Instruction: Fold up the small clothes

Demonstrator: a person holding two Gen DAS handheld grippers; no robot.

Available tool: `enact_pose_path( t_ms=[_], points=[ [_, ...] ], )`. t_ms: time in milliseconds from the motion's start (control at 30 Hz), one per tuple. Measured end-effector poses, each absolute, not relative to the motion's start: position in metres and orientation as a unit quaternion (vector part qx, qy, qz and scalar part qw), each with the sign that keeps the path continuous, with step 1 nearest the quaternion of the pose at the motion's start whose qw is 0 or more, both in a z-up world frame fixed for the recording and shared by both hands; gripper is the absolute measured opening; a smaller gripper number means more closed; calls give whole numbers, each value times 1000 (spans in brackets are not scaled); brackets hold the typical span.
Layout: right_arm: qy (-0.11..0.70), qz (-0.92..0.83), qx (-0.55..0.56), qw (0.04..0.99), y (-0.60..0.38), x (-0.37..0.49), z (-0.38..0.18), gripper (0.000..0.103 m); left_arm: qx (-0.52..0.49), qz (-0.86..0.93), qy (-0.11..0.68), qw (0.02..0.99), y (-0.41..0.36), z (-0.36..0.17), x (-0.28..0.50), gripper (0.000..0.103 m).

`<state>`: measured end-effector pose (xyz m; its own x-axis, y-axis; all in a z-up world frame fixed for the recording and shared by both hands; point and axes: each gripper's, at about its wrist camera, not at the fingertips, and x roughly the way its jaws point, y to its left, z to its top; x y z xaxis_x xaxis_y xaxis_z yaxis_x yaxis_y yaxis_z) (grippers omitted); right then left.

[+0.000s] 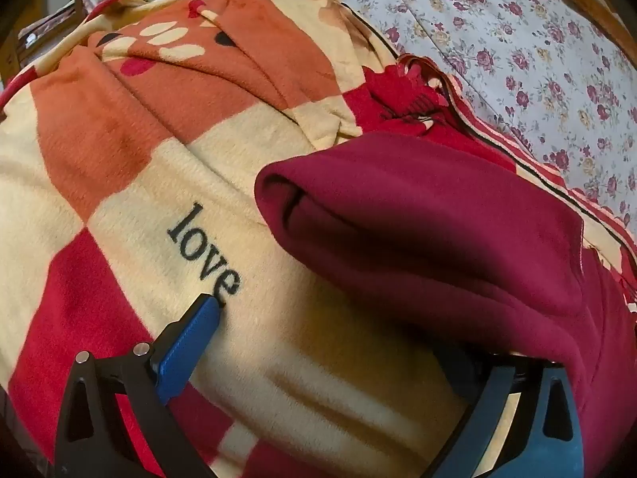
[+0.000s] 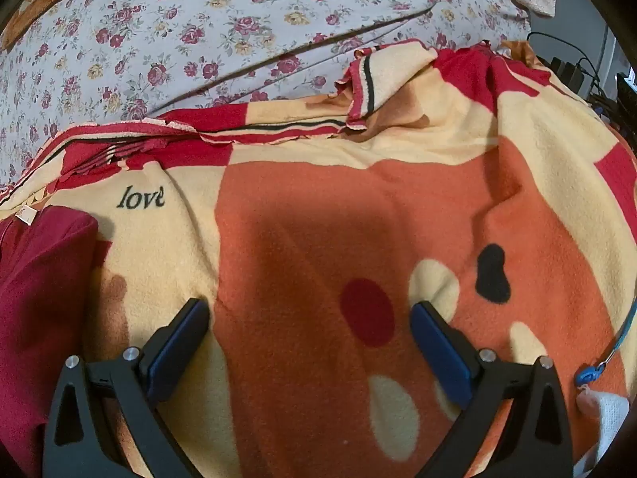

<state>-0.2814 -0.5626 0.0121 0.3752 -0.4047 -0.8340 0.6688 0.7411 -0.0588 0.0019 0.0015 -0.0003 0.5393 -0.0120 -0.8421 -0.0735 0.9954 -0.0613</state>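
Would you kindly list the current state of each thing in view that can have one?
Maroon garment: folded over, lying on the blanket, draped over the left gripper's right finger.
Left gripper: fingers spread wide, open.
Right gripper: open, empty, above the blanket.
Blanket: spread out, rumpled, far edge turned up.
Floral sheet: spread beneath, creased.

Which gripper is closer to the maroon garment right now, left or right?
Left. The maroon garment drapes over the left gripper's right finger, hiding it. The right gripper hangs open over the blanket, with the garment off to its left.
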Motion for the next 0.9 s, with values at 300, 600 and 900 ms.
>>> enact_pose_path(
  t_ms=[300, 600, 900],
  points=[
    [452, -329, 146, 816, -563, -281, 12, 103, -54, 16, 475, 878, 4, 9, -24, 77],
    [453, -329, 149, 815, -553, -293, 20, 102, -34, -53, 458, 887, -19, 34, -68, 72],
    [420, -326, 142, 835, -510, -336, 76, 102, 27, -130, 426, 895, -62, 69, -122, 72]
  ],
)
